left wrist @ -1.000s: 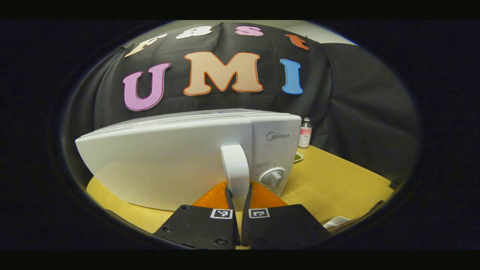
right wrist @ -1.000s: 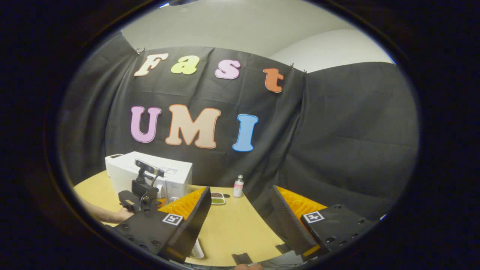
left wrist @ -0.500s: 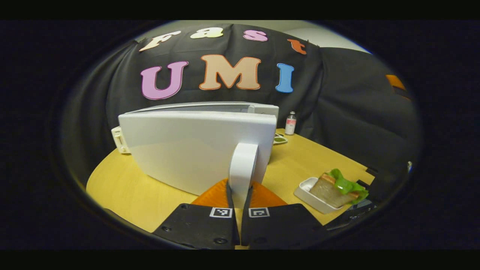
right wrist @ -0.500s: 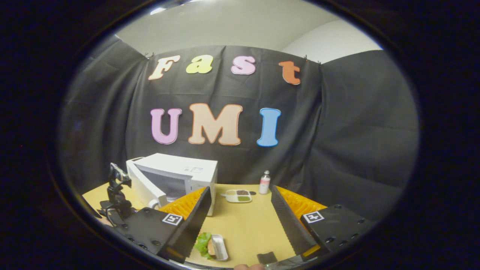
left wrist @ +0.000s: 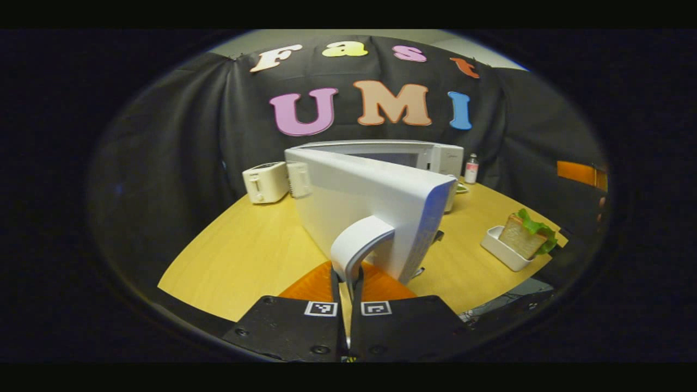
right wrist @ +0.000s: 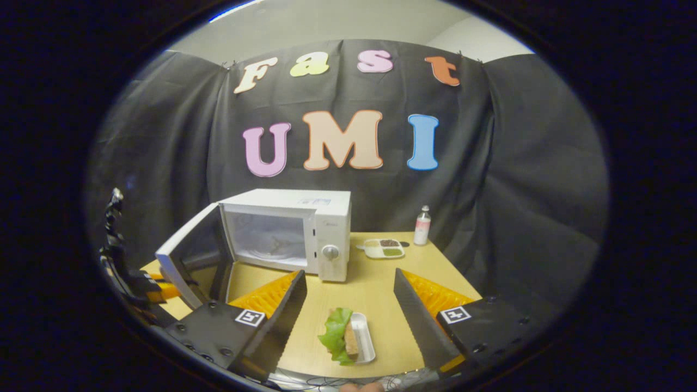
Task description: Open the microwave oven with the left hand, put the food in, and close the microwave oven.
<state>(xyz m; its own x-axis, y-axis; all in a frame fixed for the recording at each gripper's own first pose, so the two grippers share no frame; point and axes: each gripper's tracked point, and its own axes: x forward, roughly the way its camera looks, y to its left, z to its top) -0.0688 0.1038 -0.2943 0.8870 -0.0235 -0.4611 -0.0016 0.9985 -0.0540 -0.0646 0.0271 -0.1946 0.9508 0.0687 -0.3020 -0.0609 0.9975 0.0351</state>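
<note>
A: Sandwich (right wrist: 343,337) sits at 6 o'clock from the microwave (right wrist: 288,234), between the right gripper (right wrist: 348,321) fingers, spread wide; long axis toward the cavity.

B: Left gripper (left wrist: 345,283) is clamped on the door handle (left wrist: 359,245); right is nearer.

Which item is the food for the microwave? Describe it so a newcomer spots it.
Start at the white microwave on the yellow table, door open. Nearer the front edge lies a small white tray holding a sandwich. Its green lettuce sets it apart from the divided dish behind.
</note>
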